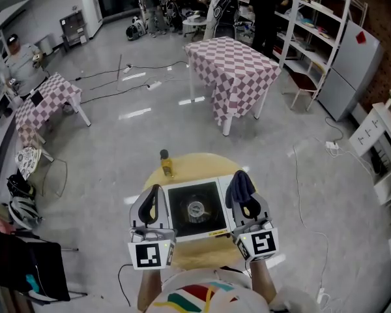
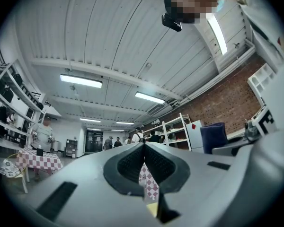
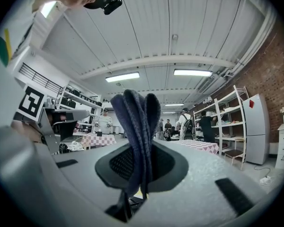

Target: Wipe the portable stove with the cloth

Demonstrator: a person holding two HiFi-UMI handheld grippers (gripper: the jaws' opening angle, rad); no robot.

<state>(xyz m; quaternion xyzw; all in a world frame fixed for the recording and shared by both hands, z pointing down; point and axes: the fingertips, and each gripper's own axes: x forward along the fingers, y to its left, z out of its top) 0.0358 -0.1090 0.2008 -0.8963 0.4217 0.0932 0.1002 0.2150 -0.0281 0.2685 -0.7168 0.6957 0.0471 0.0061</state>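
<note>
Hovering at stove (image 1: 195, 208) edge, right tool (image 1: 246, 203) pinching cloth (image 3: 135, 122)

stove (image 1: 195, 208) front corners covered, cloth (image 3: 135, 126) end hidden

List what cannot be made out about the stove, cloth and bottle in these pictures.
- Stove side edges: partly covered by left tongs and right tongs, head view; absent from both gripper views.
- Dirt on stove: too small, head view.
- Bottle label: too small, head view.
- Cloth lower end: hidden inside right tongs, right gripper view.
</note>
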